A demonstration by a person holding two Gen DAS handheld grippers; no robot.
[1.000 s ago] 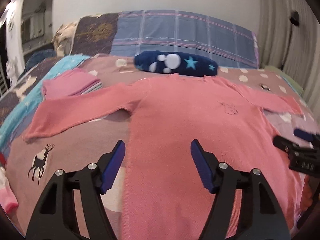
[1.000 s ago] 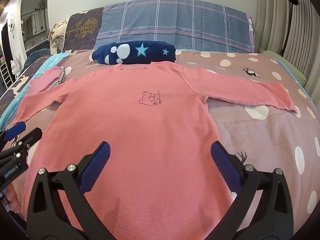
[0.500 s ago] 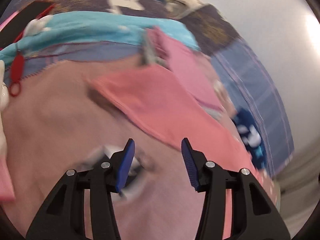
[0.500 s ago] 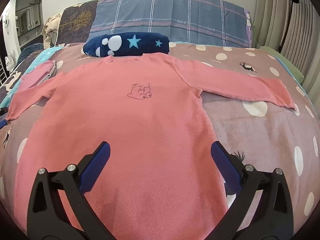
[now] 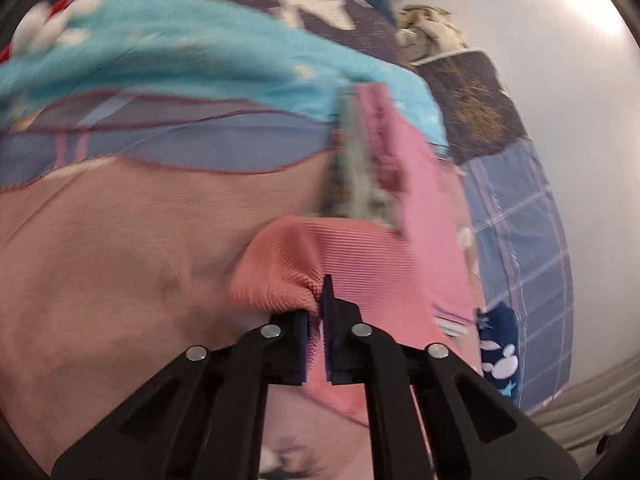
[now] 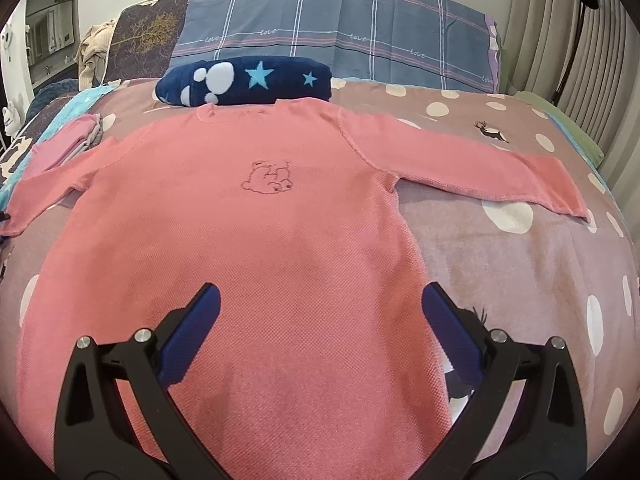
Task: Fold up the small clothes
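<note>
I see the pink top (image 6: 248,248) lying flat on the bed (image 6: 520,264), sleeves out. My right gripper (image 6: 320,320) hangs over its bottom part at 6 o'clock, fingers spread wide. Only my left camera shows the left gripper (image 5: 316,320): its fingers have just closed and pinch the sleeve end (image 5: 288,268), near a folded pile (image 5: 384,160) at 12 o'clock.

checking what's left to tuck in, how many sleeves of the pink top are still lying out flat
1. The right sleeve lies flat, stretched toward the bed's right side. The left sleeve is bunched at its cuff, pinched in the left gripper.
</note>
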